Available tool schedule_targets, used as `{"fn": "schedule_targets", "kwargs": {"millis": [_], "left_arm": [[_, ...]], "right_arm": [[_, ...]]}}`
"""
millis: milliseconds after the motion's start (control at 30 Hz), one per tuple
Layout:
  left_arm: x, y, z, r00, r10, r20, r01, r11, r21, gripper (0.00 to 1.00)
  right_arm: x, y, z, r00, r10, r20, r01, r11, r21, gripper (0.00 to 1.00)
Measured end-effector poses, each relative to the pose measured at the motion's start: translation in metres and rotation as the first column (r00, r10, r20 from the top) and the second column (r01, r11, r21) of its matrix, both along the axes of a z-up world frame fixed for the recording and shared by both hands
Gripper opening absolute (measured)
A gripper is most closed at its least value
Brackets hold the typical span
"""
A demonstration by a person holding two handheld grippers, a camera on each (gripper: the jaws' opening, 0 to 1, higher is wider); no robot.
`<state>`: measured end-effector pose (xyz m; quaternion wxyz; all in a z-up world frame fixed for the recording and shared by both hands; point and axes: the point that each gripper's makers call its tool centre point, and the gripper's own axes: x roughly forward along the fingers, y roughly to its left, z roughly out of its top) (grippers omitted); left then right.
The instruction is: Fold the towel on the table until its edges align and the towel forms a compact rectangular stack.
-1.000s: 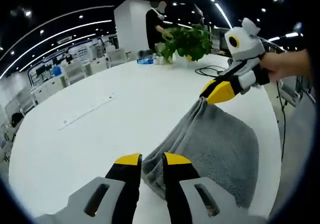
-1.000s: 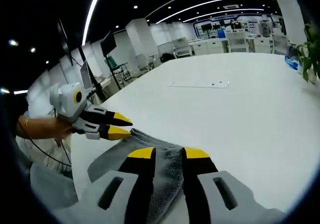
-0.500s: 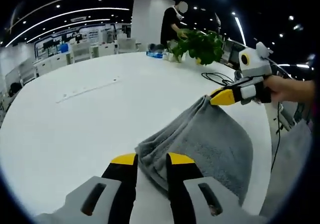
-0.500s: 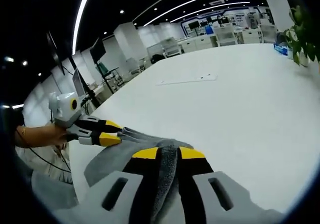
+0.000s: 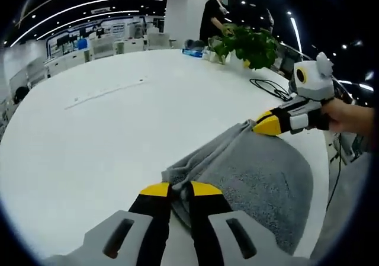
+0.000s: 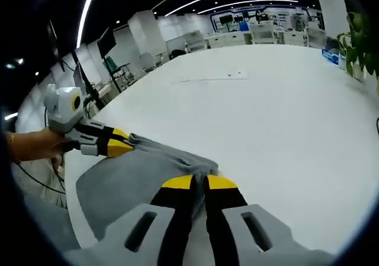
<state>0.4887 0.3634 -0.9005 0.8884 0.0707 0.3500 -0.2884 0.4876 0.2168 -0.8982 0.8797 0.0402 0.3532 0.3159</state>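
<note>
White and broad, the surface [image 5: 89, 130] carries a grey towel [image 5: 260, 177] near its edge, in an open-plan office lit by ceiling strips.

Position relative to the towel:
- Left gripper [image 5: 180, 189]: its jaws rise to one corner of the towel and are pressed nearly together, pinching bunched cloth between the yellow tips.
- Right gripper [image 6: 199, 182]: its jaws stand at the opposite corner of the same long edge, likewise closed on a fold of cloth.
- Each gripper also appears in the other's view: the right gripper [image 5: 269, 124] at the far end of the towel edge in the left gripper view, the left gripper [image 6: 115, 146] at the far end in the right gripper view. A hand [image 6: 35, 146] holds the latter.

Condition of the towel [image 6: 127, 180]: terry texture, one layer spread flat on the surface, with the gripped edge gathered into a raised, wrinkled ridge that runs between the two grippers. The remaining cloth lies toward the surface edge nearest the person.

View differences:
- Left gripper view: beyond the towel, a potted plant [image 5: 251, 41], a black cable [image 5: 269, 88] on the surface, and a person [image 5: 214, 17] standing by a white column.
- Right gripper view: rows of desks and monitors far beyond the towel, and plant leaves [image 6: 362, 41] at the side.
</note>
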Motion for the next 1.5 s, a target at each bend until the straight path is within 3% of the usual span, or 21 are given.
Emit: {"fn": "schedule_targets", "kwargs": {"millis": [67,133,167,267,467,500,533,567,767,967,1067,1100,1233,1367,1433,1500], "left_arm": [[0.007,-0.001,-0.001,1.0,-0.004,0.008,0.004,1.0,0.001,0.11],[0.011,-0.002,-0.001,1.0,-0.01,0.007,0.01,1.0,0.013,0.1],[0.013,-0.004,-0.001,1.0,-0.017,-0.001,0.017,0.999,0.032,0.1],[0.019,-0.005,-0.002,0.999,-0.037,0.008,0.037,0.997,0.072,0.1],[0.029,-0.003,-0.002,0.999,-0.036,0.024,0.034,0.997,0.073,0.1],[0.03,-0.004,-0.002,0.999,-0.035,0.024,0.034,0.997,0.074,0.1],[0.031,-0.004,-0.002,0.999,-0.035,0.025,0.033,0.996,0.079,0.1],[0.03,-0.005,-0.002,0.999,-0.037,0.028,0.035,0.996,0.086,0.1],[0.031,-0.004,-0.002,0.998,-0.043,0.038,0.04,0.995,0.09,0.09],[0.03,-0.005,-0.002,0.995,-0.1,0.024,0.097,0.991,0.094,0.09],[0.031,-0.006,-0.003,0.994,-0.111,0.015,0.109,0.988,0.106,0.09],[0.031,-0.006,-0.002,0.995,-0.101,0.01,0.099,0.99,0.104,0.1],[0.029,-0.006,0.002,0.996,-0.085,0.02,0.081,0.985,0.151,0.1],[0.027,0.0,0.016,0.999,-0.035,0.031,0.033,0.997,0.072,0.18],[0.021,-0.005,0.026,0.998,-0.064,0.022,0.064,0.998,-0.023,0.25],[0.02,0.004,0.04,0.996,-0.05,0.069,0.053,0.998,-0.038,0.26]], "right_arm": [[0.003,-0.003,-0.005,1.0,-0.018,0.004,0.018,1.0,0.017,0.04],[0.007,-0.003,-0.006,0.994,0.035,0.102,-0.033,0.999,-0.021,0.04],[0.009,-0.003,-0.006,0.992,0.029,0.121,-0.025,0.999,-0.03,0.04],[0.013,-0.003,-0.005,0.995,-0.023,0.096,0.025,1.0,-0.018,0.03],[0.028,-0.004,-0.006,0.993,-0.042,0.106,0.045,0.999,-0.029,0.03],[0.028,-0.003,-0.006,0.993,-0.038,0.113,0.042,0.999,-0.032,0.03],[0.031,-0.003,-0.005,0.986,0.008,0.166,0.004,0.997,-0.075,0.03],[0.032,-0.002,-0.005,0.983,0.01,0.183,0.004,0.997,-0.08,0.03],[0.031,-0.003,-0.005,0.985,-0.023,0.173,0.032,0.998,-0.053,0.03],[0.031,0.0,-0.005,0.983,0.027,0.181,-0.002,0.991,-0.137,0.03],[0.032,-0.003,-0.005,0.99,0.0,0.139,0.018,0.992,-0.128,0.04],[0.032,-0.006,-0.004,0.991,-0.047,0.125,0.066,0.987,-0.149,0.05],[0.032,-0.001,0.0,0.988,-0.103,0.113,0.122,0.976,-0.179,0.06],[0.03,-0.006,0.011,0.983,-0.117,0.144,0.139,0.979,-0.152,0.1],[0.033,-0.013,0.031,0.965,-0.146,0.216,0.17,0.981,-0.093,0.2],[0.029,-0.023,0.039,0.963,-0.156,0.222,0.18,0.979,-0.094,0.3]]}}
